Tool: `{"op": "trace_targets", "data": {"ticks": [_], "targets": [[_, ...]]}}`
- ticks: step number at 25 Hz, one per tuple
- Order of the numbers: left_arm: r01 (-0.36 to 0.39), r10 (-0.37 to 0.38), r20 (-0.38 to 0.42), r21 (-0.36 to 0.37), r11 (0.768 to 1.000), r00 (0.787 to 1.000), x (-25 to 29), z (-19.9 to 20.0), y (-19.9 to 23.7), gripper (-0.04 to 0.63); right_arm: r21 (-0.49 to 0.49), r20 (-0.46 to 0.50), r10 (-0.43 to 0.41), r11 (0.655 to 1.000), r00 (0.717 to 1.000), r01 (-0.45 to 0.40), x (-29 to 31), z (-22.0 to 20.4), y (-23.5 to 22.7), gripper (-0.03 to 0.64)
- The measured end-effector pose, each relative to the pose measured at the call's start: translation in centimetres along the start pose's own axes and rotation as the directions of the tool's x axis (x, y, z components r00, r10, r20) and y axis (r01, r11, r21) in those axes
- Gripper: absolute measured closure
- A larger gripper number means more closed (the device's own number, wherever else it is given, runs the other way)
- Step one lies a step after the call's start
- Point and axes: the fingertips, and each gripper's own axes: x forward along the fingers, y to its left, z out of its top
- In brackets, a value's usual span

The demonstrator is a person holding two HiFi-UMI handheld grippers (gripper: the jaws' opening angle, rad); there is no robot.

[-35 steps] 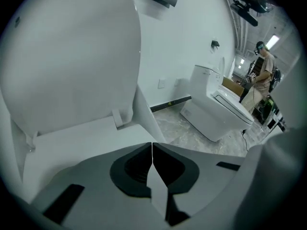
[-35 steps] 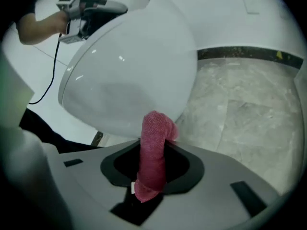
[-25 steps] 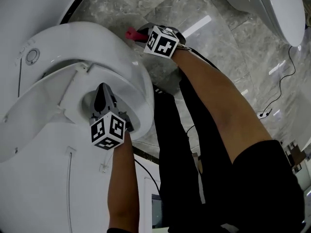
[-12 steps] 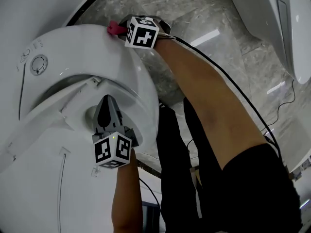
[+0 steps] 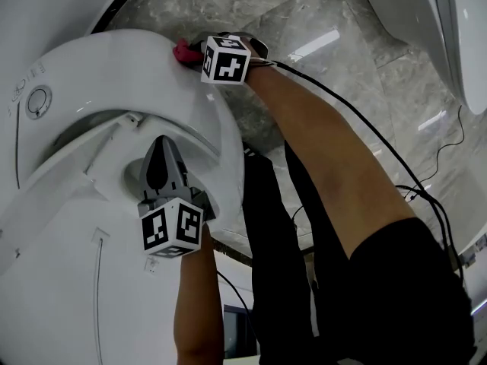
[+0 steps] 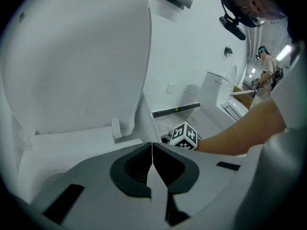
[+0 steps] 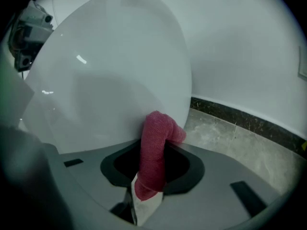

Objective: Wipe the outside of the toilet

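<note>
Cloth in your right gripper (image 5: 196, 51) is the red cloth (image 7: 154, 143): the jaws are clamped on it, and its free end bulges past their tips and presses against the smooth white outer wall of the toilet (image 5: 114, 67). In the head view that contact sits at the far edge of the toilet's curved body, just above the grey marble floor (image 5: 304, 21). Your right forearm reaches across beside the toilet to get there.

Your left gripper (image 5: 163, 154) has its jaws pressed together with nothing between them. It hangs over the inner part of the toilet, well apart from the cloth, and points toward the raised lid (image 6: 81, 56). A round button (image 5: 38, 101) sits on the toilet's top at the left. A second toilet (image 5: 445, 14) stands at the upper right, and thin cables (image 5: 449, 128) lie on the floor near it.
</note>
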Motion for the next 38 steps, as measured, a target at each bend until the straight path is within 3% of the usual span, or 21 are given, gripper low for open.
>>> {"op": "trace_targets", "data": {"ticks": [9,22,26,32,34,36,38], "targets": [[0.098,-0.099,0.016,0.073,0.993,0.995,0.7,0.0,-2.6,0.575,0.141,-0.043,0.016,0.990,0.999,-0.010,0.4,-8.7,8.4,0.488],[0.193,-0.197,0.019,0.125,0.973,0.980,0.6,-1.2,-4.9,0.575,0.288,-0.059,0.057,0.957,0.997,-0.038,0.8,-16.3,18.5,0.488],[0.205,-0.209,0.019,0.138,0.969,0.978,0.4,-1.4,-5.0,0.575,0.310,-0.091,0.110,0.948,0.990,-0.077,0.9,-18.4,22.2,0.488],[0.209,-0.215,0.027,0.136,0.968,0.976,-0.2,-2.0,-4.7,0.575,0.244,-0.188,0.294,0.938,0.937,-0.245,1.5,-21.3,31.5,0.489],[0.210,-0.215,0.025,0.128,0.969,0.976,-0.4,-2.3,-4.5,0.575,0.181,-0.225,0.386,0.919,0.895,-0.351,1.5,-21.7,35.0,0.489],[0.210,-0.215,0.026,0.126,0.970,0.976,-0.7,-2.4,-4.4,0.575,0.116,-0.280,0.477,0.879,0.833,-0.463,0.9,-22.3,37.6,0.489],[0.207,-0.212,0.026,0.126,0.970,0.977,-0.8,-2.4,-4.2,0.575,0.099,-0.313,0.504,0.860,0.805,-0.500,0.0,-22.9,37.7,0.489]]}}
